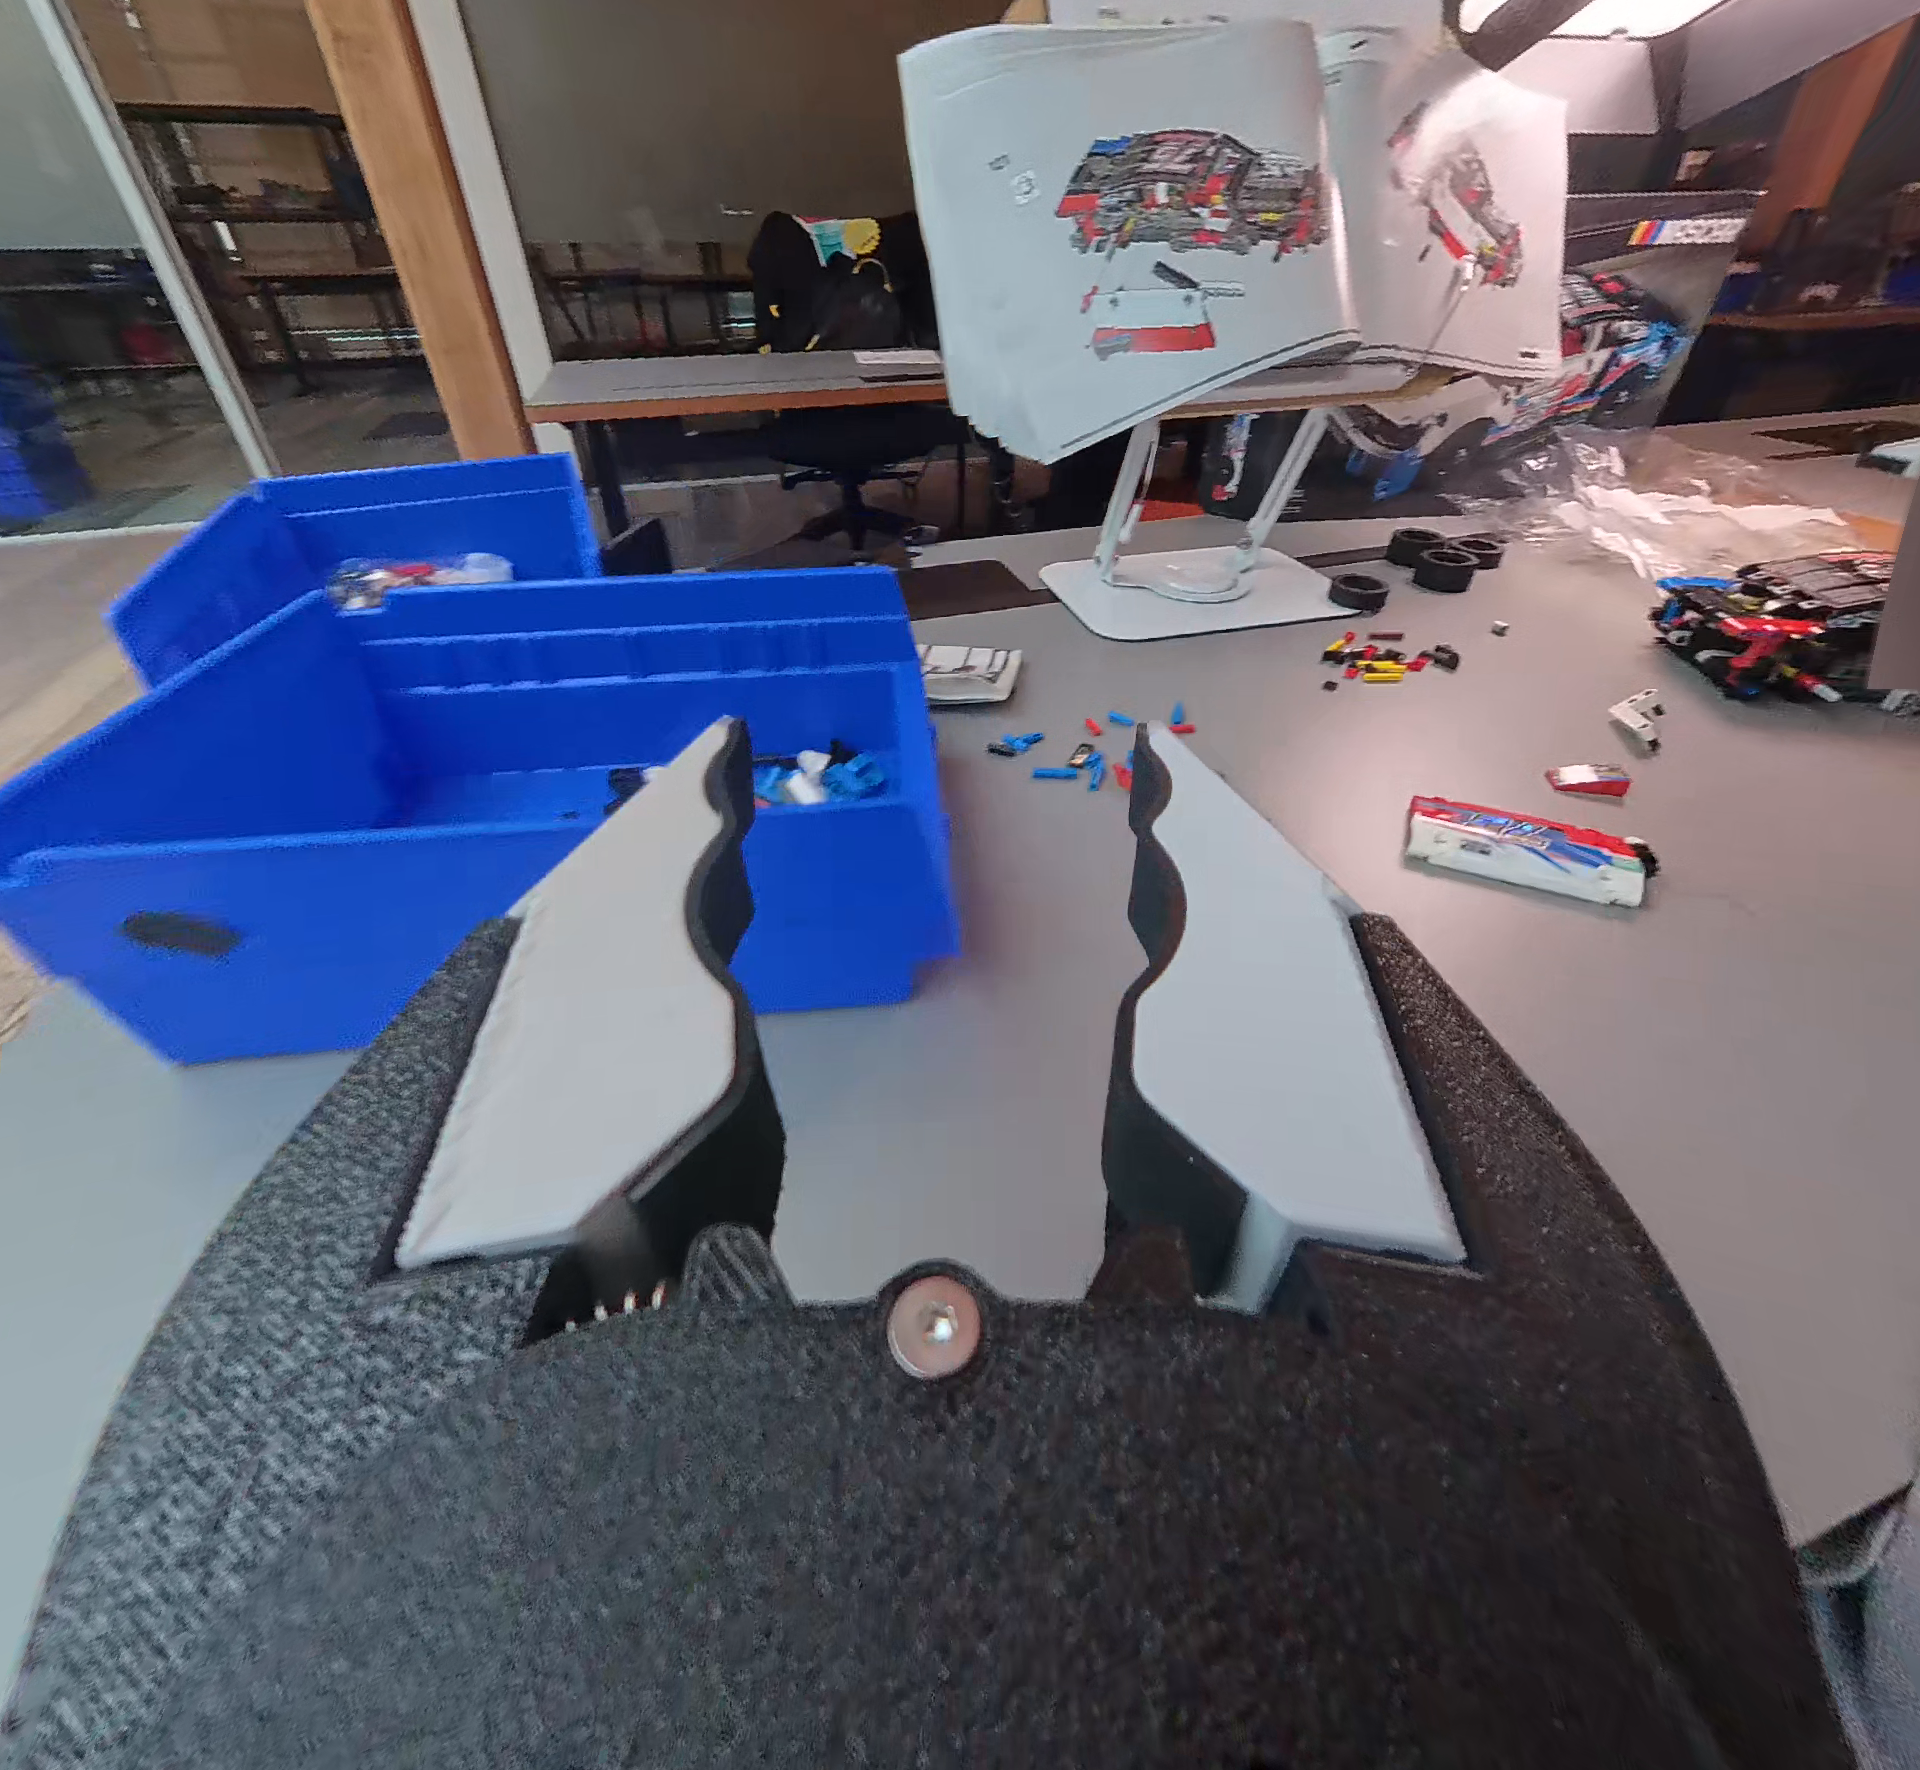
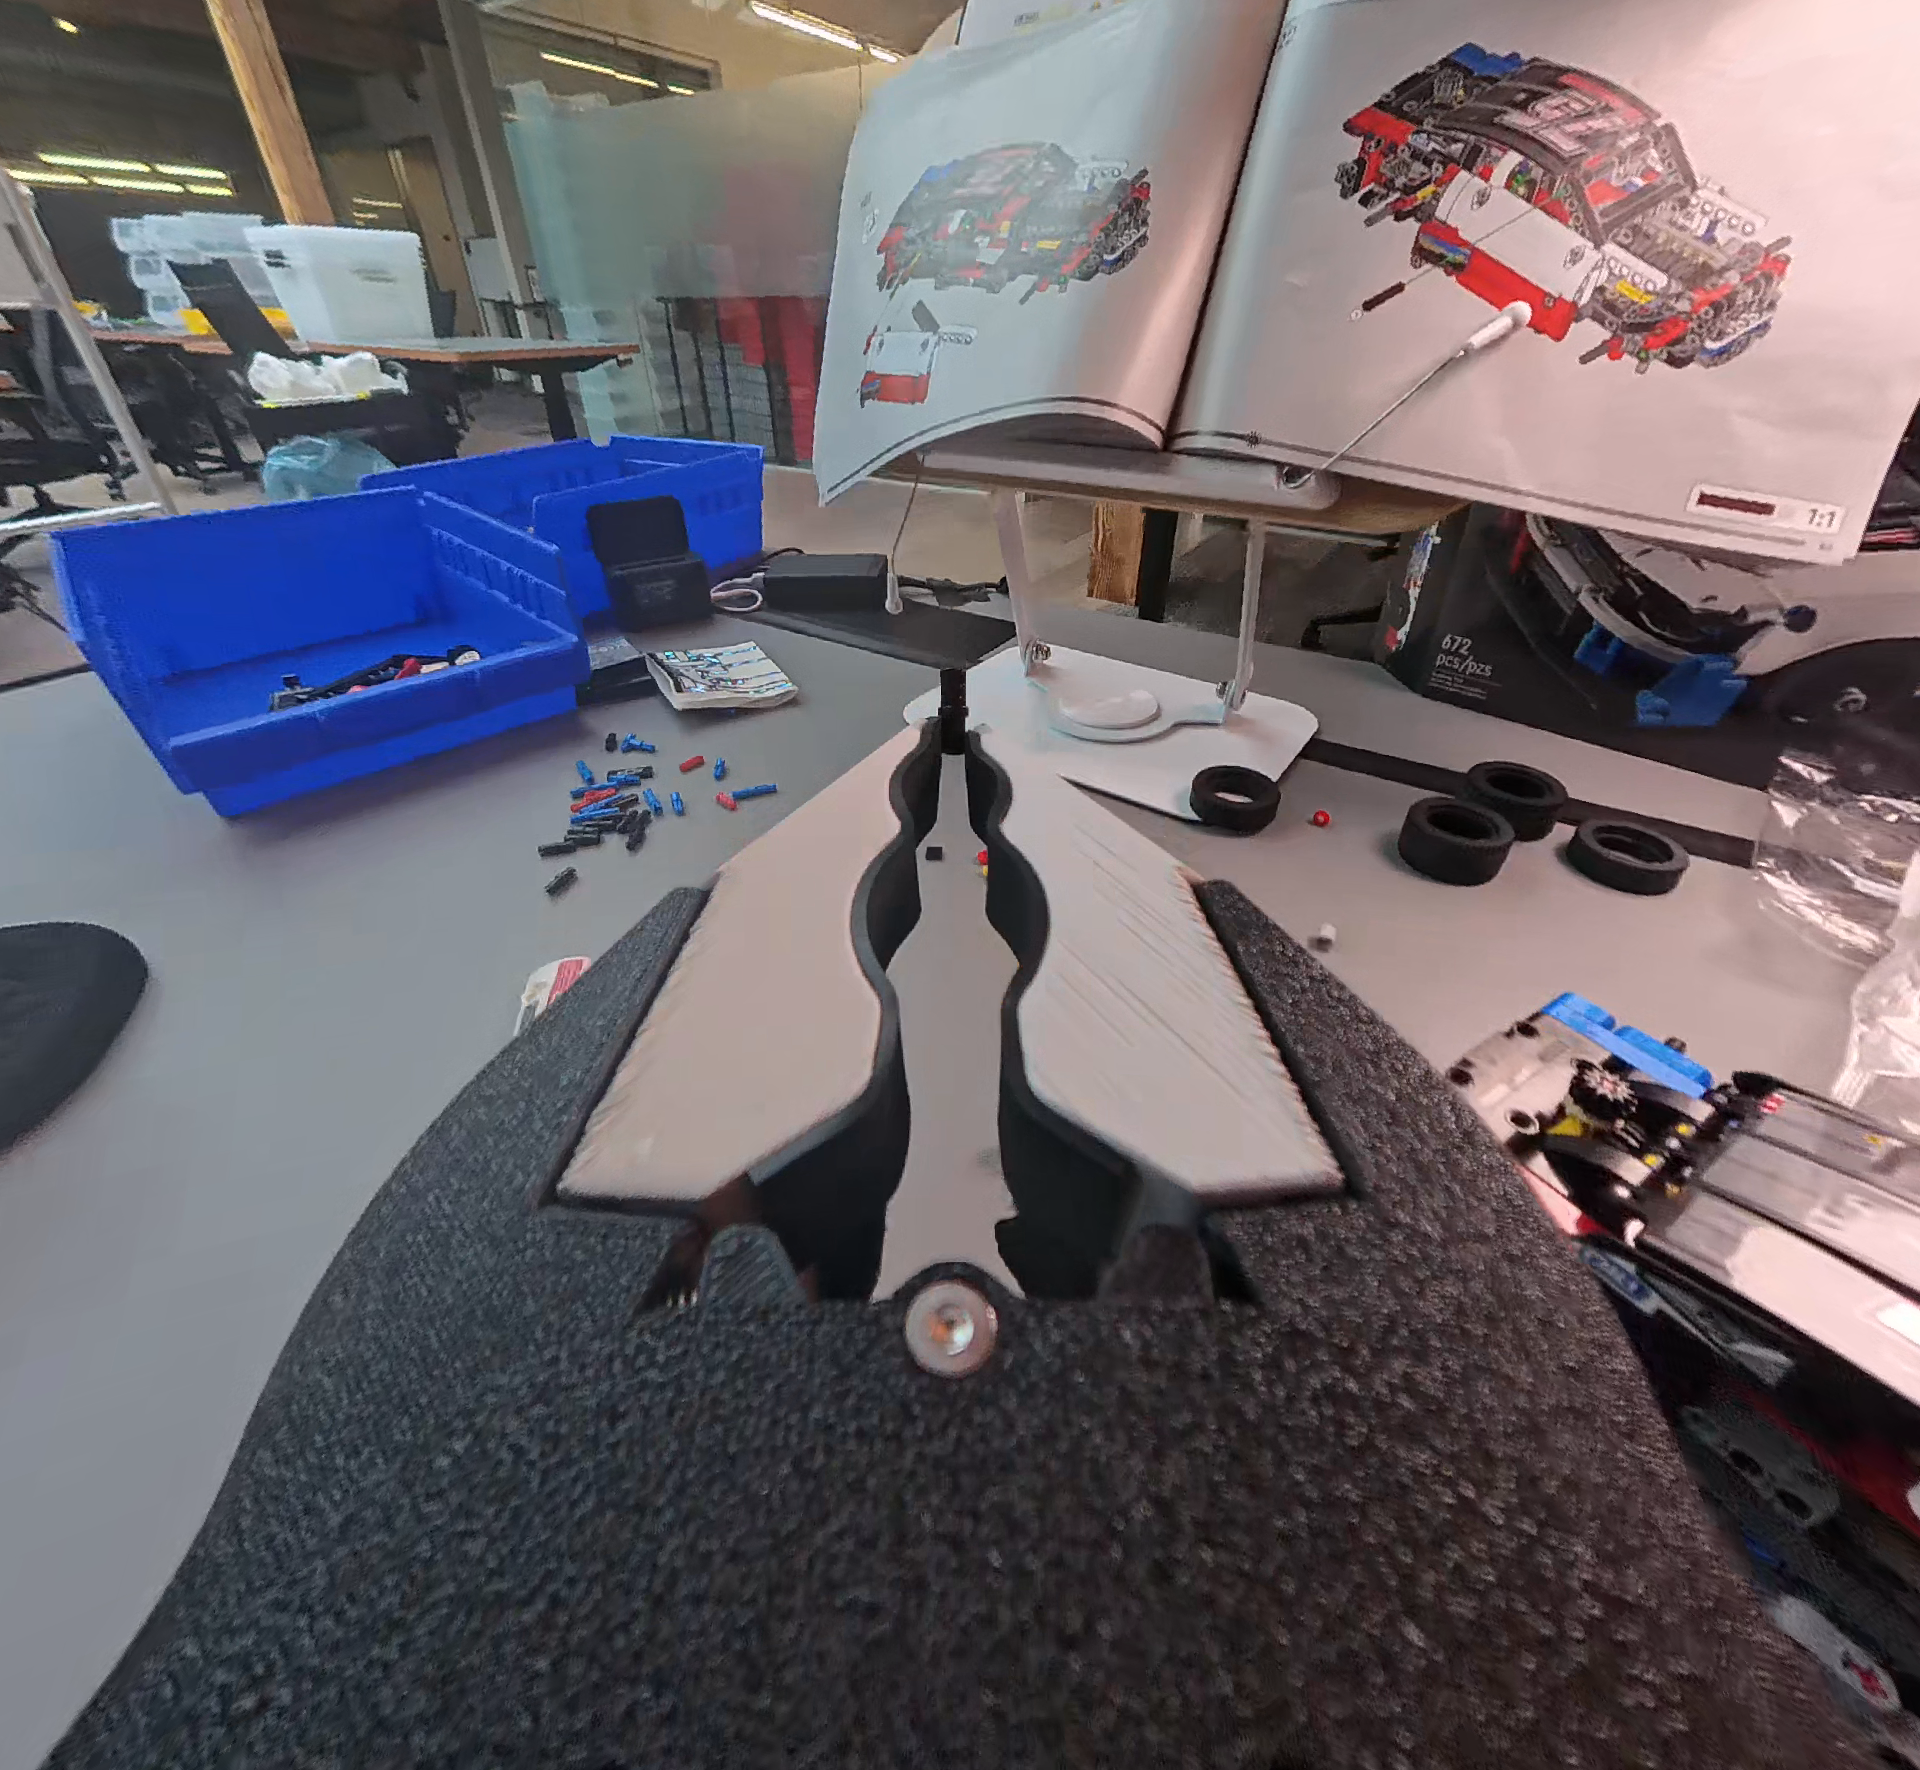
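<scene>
Right claw (image 2: 948, 752) nearly pressed together on a small black pin (image 2: 952, 694), above the grey surface (image 2: 312, 993) by the book stand (image 2: 1143, 733). Left claw (image 1: 940, 744) spread, empty, beside the blue bin (image 1: 312, 889) – the pin could slip. Open manual (image 2: 1351, 214) carries print.

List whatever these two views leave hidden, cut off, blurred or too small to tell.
- Right gripper: fingertips pinch a small black pin; too small to tell its type.
- Blue bin, left wrist view: the left gripper finger covers part of its contents.
- Partly built car, right wrist view: cut off by the right edge and blurred.
- Scattered small pins: too small to count reliably.
- Far booklet page, left wrist view: blurred.
</scene>
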Available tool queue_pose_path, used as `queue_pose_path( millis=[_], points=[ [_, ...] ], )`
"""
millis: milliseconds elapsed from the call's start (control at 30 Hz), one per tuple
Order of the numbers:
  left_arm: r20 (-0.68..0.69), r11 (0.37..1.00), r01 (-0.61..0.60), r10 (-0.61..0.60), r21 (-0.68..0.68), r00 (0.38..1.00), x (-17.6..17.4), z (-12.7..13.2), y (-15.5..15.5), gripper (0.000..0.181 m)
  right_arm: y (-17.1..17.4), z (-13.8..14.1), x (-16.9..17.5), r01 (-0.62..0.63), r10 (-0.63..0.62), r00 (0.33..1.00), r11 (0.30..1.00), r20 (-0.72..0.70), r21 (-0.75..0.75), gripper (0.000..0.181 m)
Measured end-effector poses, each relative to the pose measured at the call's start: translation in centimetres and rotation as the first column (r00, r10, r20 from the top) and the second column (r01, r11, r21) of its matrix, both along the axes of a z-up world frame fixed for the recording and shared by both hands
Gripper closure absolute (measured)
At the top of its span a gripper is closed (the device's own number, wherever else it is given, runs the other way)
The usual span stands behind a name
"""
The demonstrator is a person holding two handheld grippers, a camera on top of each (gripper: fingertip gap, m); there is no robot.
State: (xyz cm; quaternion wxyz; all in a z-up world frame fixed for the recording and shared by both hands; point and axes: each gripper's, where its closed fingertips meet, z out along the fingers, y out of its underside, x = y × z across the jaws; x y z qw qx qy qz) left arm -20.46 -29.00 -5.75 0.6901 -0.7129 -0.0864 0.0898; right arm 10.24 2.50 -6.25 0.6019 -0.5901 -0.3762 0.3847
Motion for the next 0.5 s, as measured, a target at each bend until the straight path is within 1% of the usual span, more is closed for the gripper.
queue_pose_path(
  millis=[100, 233, 367, 433, 500],
  points=[
    [0.006, 0.995, 0.096, -0.096, -0.018, 0.995, 2.6, 0.2, 5.4, 0.11, -0.1, -1.4, 0.5, 0.001, 0.0, 0.999, 1.0, 0.033, -0.026, 0.177],
    [0.016, 0.97, 0.232, -0.232, -0.071, 0.973, 6.0, -0.5, 12.3, 0.11, -0.5, -3.1, -0.7, -0.052, 0.059, 0.993, 0.996, 0.101, -0.074, 0.177],
    [0.011, 0.923, 0.339, -0.343, -0.18, 0.939, 7.7, -2.7, 18.6, 0.11, -0.5, -4.6, -4.3, -0.153, 0.176, 0.964, 0.981, 0.201, -0.121, 0.177],
    [0.025, 0.911, 0.361, -0.363, -0.201, 0.931, 7.6, -3.5, 21.5, 0.112, -0.4, -5.3, -6.8, -0.203, 0.235, 0.94, 0.968, 0.249, -0.145, 0.177],
    [0.059, 0.914, 0.345, -0.341, -0.213, 0.938, 6.4, -4.0, 23.9, 0.113, -0.2, -6.1, -9.6, -0.244, 0.28, 0.914, 0.958, 0.295, -0.153, 0.177]
  ],
)
